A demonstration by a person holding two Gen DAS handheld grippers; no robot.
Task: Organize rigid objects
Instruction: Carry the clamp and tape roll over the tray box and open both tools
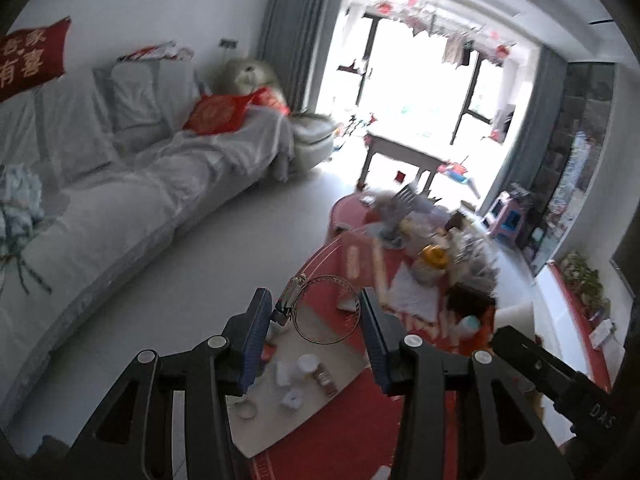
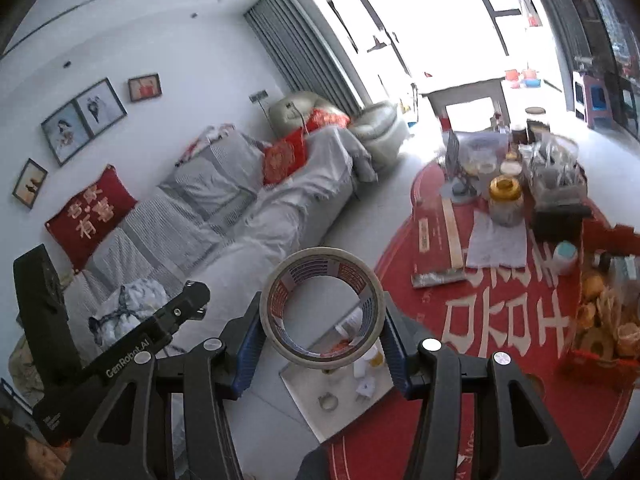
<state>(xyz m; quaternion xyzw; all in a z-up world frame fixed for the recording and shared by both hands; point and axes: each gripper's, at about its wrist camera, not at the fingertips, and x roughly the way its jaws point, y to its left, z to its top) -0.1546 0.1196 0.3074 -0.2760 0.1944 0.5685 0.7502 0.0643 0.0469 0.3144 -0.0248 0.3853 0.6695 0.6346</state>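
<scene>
A living room with a grey-covered sofa [image 2: 224, 208] holds a round red table [image 2: 480, 360], and a pale mat [image 2: 312, 400] lies on its near edge. Above that mat the right gripper [image 2: 322, 320] clamps a roll of tape [image 2: 322, 312] across its rim. The left gripper [image 1: 316, 316] grasps a metal hose clamp [image 1: 320, 308] over the same mat. Small bits [image 1: 296, 372] sit on the mat below, so each piece should be lowered level onto a bare patch of mat and freed only once it rests.
</scene>
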